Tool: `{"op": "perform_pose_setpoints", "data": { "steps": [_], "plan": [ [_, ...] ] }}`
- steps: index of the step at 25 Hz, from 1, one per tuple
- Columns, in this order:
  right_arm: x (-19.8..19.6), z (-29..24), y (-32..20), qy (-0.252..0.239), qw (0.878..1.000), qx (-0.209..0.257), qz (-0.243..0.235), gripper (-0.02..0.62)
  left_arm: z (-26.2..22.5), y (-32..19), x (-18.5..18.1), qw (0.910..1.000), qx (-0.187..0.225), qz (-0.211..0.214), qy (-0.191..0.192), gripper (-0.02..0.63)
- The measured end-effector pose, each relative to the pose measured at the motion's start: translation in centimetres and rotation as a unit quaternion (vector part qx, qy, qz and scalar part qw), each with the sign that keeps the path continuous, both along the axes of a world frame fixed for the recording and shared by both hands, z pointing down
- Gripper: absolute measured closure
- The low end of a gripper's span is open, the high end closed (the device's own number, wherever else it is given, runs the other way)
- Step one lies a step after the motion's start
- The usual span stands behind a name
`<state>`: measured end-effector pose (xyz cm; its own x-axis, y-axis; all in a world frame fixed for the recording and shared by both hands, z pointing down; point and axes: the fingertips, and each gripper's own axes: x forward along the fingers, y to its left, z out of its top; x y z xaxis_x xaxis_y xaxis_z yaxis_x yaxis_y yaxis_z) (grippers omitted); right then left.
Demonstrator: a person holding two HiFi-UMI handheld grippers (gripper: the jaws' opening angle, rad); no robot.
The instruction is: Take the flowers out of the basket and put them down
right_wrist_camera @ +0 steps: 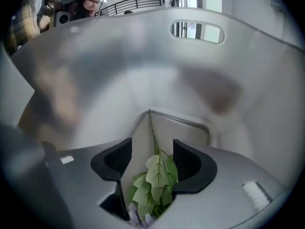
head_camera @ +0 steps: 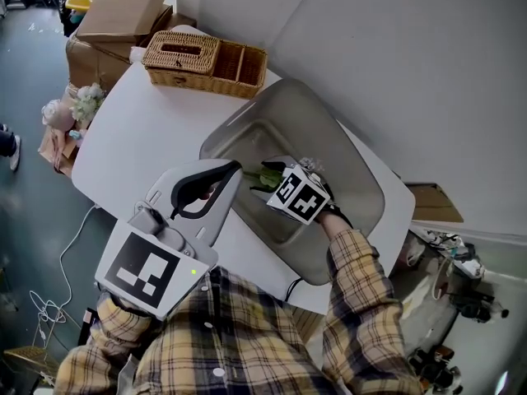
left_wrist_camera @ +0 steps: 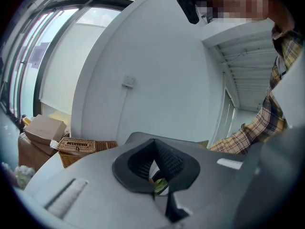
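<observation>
White table [head_camera: 140, 138] fills the middle, and on it sits the big grey tub [head_camera: 329, 142], tipped at an angle to the table's edge, with a handle slot cut in its far wall. Beyond the table's far corner, cardboard boxes [head_camera: 115, 15] are stacked on the floor, with a pale bunch of flowers [head_camera: 78, 105] down beside them. At the table's far end is the wicker basket [head_camera: 198, 79], well apart from the tub: a lidded part with a slot on one side, open compartments on the other.

Now the tongs. The left gripper [head_camera: 230, 175] hangs over the table just beside the tub's near rim, its jaws together at the tips, nothing clamped. The right gripper [right_wrist_camera: 152, 151] is down inside the tub on a plaid sleeve [head_camera: 362, 278], jaws standing wide apart.

And there's the flower [right_wrist_camera: 155, 175], inside the tub, right between those parted pads. Its thin stem runs away from the gripper along the tub floor and its green leaves bunch in the gap, nearer one pad than the other. Neither pad presses on it. A few pale purple petals peep out at the very bottom of the right gripper view.
</observation>
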<state>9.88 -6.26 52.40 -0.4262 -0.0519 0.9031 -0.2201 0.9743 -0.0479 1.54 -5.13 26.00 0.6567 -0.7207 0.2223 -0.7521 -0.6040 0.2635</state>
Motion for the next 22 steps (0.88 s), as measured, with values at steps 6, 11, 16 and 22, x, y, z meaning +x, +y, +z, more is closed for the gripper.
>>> {"op": "perform_pose_setpoints", "data": {
  "steps": [6, 11, 16, 22],
  "plan": [
    [0.8, 1.7, -0.1, 0.027, 1.0, 0.008, -0.006, 0.323, -0.2, 0.2, 0.2, 1.0, -0.004, -0.002, 0.0, 0.592],
    [1.3, 2.6, -0.1, 0.044, 0.999, 0.01, -0.008, 0.337, -0.3, 0.3, 0.1, 1.0, -0.006, -0.006, -0.002, 0.592],
    [1.7, 3.4, -0.4, 0.062, 0.998, 0.029, -0.012, 0.389, -0.3, 0.4, 0.1, 1.0, -0.004, -0.006, -0.001, 0.592],
    [2.2, 4.3, -0.4, 0.091, 0.994, 0.051, -0.034, 0.447, -0.3, 0.5, 0.0, 1.0, -0.004, -0.007, 0.0, 0.592]
  ]
}}
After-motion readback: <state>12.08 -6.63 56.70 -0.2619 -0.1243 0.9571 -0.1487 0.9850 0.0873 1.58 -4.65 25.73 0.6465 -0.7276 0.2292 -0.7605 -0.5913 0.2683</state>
